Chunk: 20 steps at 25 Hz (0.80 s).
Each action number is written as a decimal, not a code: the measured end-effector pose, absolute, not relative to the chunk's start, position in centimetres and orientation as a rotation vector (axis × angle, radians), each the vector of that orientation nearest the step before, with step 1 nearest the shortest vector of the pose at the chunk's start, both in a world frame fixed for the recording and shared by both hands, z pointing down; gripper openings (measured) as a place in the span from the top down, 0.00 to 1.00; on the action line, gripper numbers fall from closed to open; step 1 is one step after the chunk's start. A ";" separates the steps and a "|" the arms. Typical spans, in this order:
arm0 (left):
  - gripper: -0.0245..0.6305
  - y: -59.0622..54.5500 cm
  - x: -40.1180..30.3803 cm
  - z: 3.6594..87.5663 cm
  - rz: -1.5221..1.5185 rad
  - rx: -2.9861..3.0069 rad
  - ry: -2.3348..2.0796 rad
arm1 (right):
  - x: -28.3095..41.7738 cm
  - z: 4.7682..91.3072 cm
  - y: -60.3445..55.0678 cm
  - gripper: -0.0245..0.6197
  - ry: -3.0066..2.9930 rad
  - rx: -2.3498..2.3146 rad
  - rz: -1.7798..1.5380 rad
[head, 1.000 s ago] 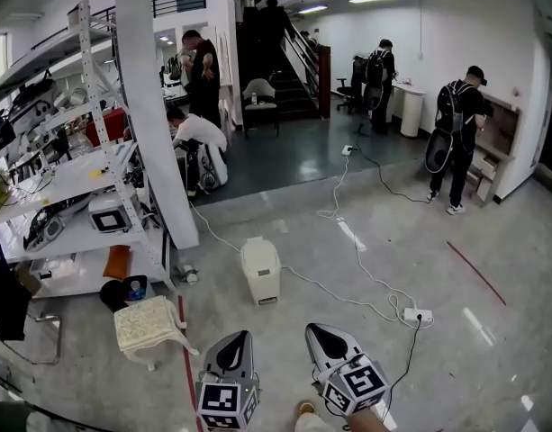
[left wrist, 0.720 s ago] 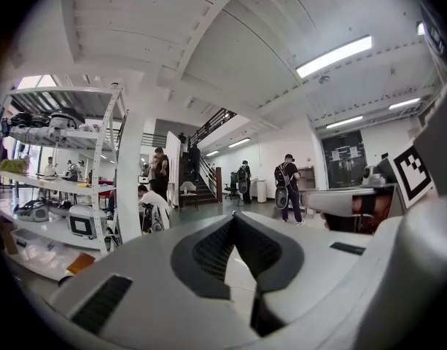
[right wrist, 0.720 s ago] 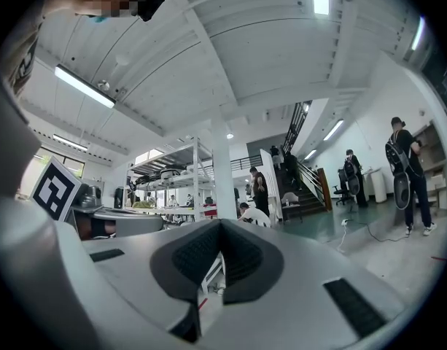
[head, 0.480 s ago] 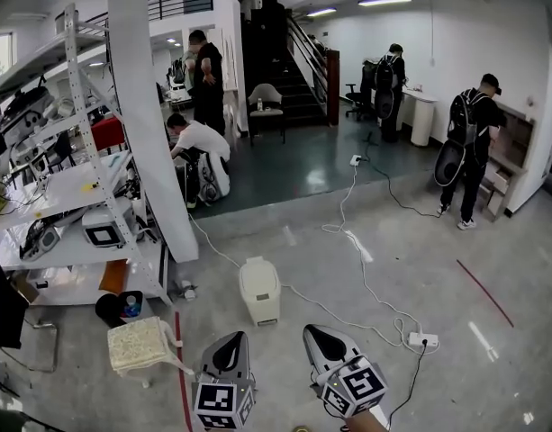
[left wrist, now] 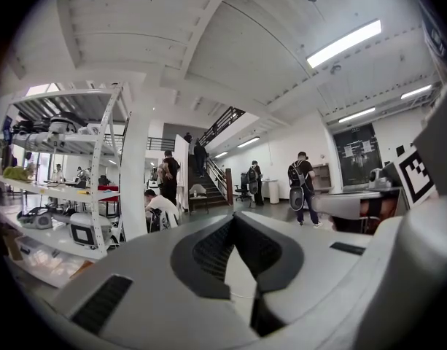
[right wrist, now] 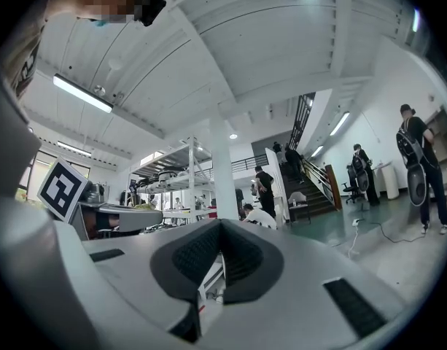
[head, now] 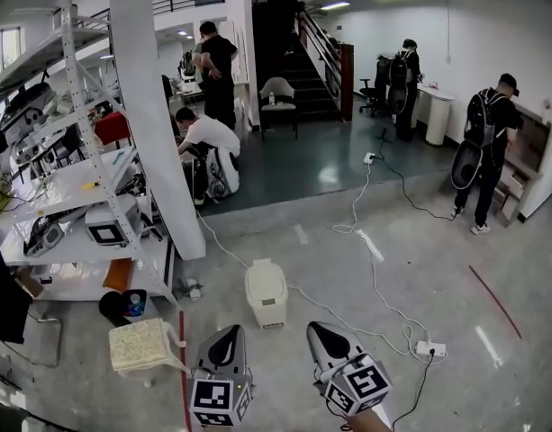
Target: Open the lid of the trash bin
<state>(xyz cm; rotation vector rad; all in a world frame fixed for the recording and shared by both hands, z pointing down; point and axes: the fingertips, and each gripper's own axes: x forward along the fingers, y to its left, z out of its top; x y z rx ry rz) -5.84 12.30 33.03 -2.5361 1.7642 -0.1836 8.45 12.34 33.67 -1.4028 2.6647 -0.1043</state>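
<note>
- Grey concrete floor [head: 411,268] fills the workshop, and a white cable [head: 373,273] runs over it to a power strip [head: 430,349] at 3 o'clock from the claws.
- The cream trash bin [head: 266,295] stands on this floor at 12 o'clock, ahead of both claws, with its lid [head: 264,274] down.
- The left claw [head: 230,331] is pressed together at the tips and holds nothing.
- The right claw [head: 317,329] is also pressed together and empty, apart from the bin.
- A metal shelf rack [head: 77,196] stands at 10 o'clock.

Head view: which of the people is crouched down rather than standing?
The person in the white shirt, bent low by the white pillar next to the shelving. The others, in dark clothes, all stand upright.
</note>
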 end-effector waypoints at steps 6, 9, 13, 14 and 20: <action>0.94 9.1 -6.2 33.6 -0.182 -2.529 1.781 | 7.6 34.3 9.6 0.92 2.696 -1.377 -0.099; 0.94 7.0 -6.4 33.9 -0.174 -2.532 1.779 | 7.6 34.8 7.7 0.92 2.697 -1.388 -0.101; 0.94 4.1 -6.5 34.4 -0.180 -2.544 1.775 | 7.5 35.3 4.9 0.92 2.697 -1.405 -0.109; 0.94 3.4 -6.8 34.6 -0.182 -2.544 1.780 | 7.4 35.4 4.1 0.92 2.700 -1.404 -0.109; 0.94 -1.8 -8.1 34.7 -0.182 -2.561 1.784 | 6.1 35.2 -0.8 0.92 2.706 -1.416 -0.123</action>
